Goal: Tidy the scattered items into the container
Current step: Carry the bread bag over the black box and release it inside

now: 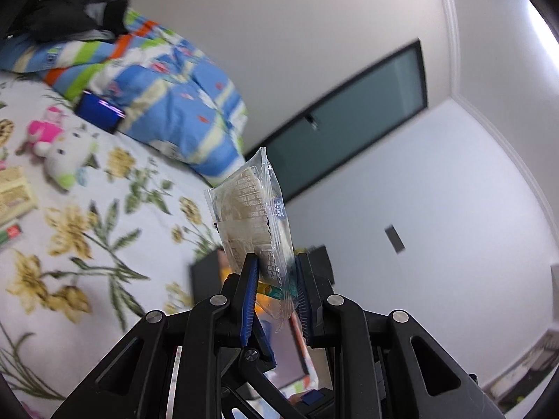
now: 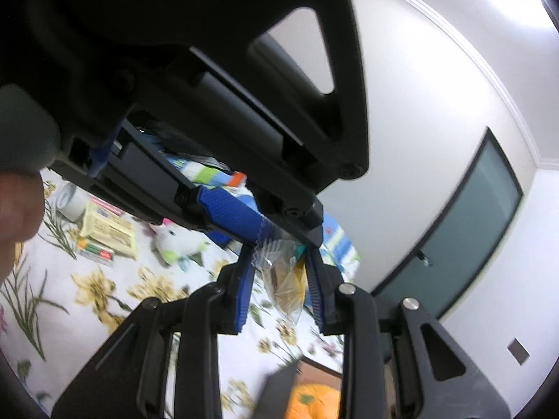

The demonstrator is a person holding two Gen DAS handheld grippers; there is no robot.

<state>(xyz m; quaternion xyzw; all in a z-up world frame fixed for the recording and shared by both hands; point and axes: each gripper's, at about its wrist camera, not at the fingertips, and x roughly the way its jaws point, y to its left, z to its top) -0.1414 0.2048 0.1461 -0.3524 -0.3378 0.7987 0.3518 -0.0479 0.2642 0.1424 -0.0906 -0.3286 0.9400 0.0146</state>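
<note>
My left gripper [image 1: 276,262] is shut on a clear snack packet [image 1: 251,209], held up in the air above the flowered bed sheet [image 1: 87,237]. My right gripper [image 2: 279,255] is close under the left gripper's body, and its blue pads [image 2: 244,286] sit on either side of a clear wrapped packet [image 2: 283,279]. Whether they pinch it I cannot tell. The container, a dark box with orange inside [image 2: 311,394], lies low between my right fingers; it also shows behind my left fingers [image 1: 209,272]. Scattered on the bed are a white plush toy [image 1: 66,157], a pink toy [image 1: 45,129] and a yellow packet [image 1: 14,192].
A crumpled blue striped quilt [image 1: 167,104] with a dark blue box [image 1: 97,111] lies at the head of the bed. A tape roll [image 2: 71,200] and a flat pack of coloured pens [image 2: 96,253] lie on the sheet. A white wall with a dark-framed window [image 1: 349,129] is behind.
</note>
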